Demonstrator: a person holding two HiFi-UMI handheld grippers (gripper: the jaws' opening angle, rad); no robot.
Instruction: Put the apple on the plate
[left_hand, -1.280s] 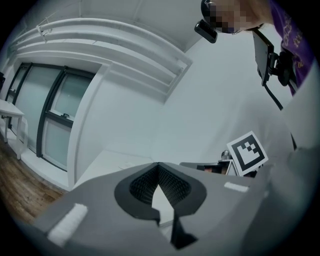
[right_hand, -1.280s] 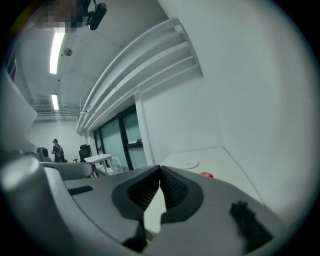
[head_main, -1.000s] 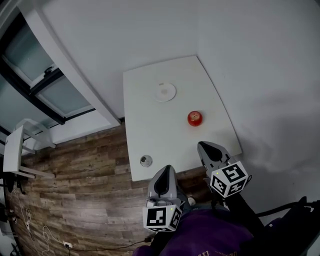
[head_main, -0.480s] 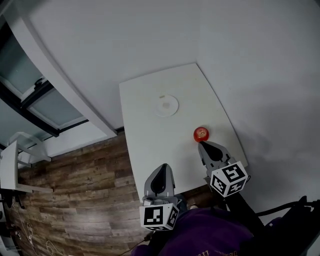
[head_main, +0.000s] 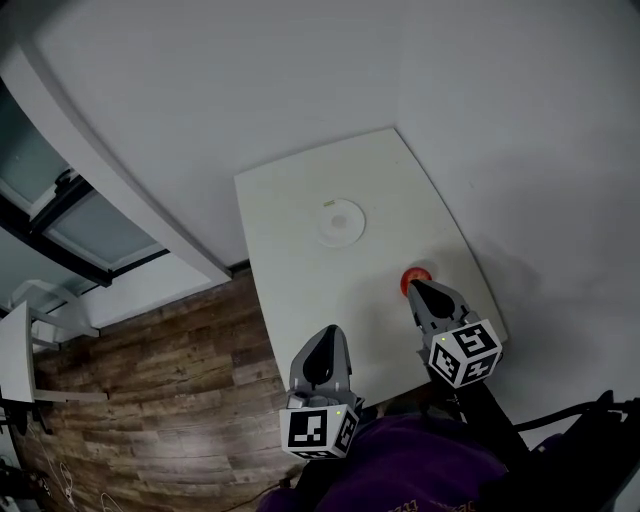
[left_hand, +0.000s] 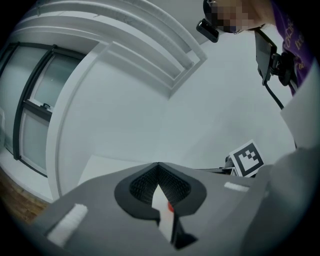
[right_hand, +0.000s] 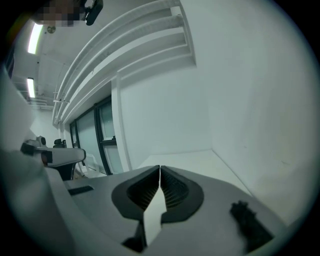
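apple (head_main: 411, 275) at tip of right gripper (head_main: 415, 287), plate (head_main: 341, 222) beyond | left gripper (head_main: 329, 333) alongside | both point forward — jaws together

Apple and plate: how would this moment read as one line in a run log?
apple: on table, just past right gripper tip | plate: empty | right gripper: shut, empty | left gripper: shut, empty
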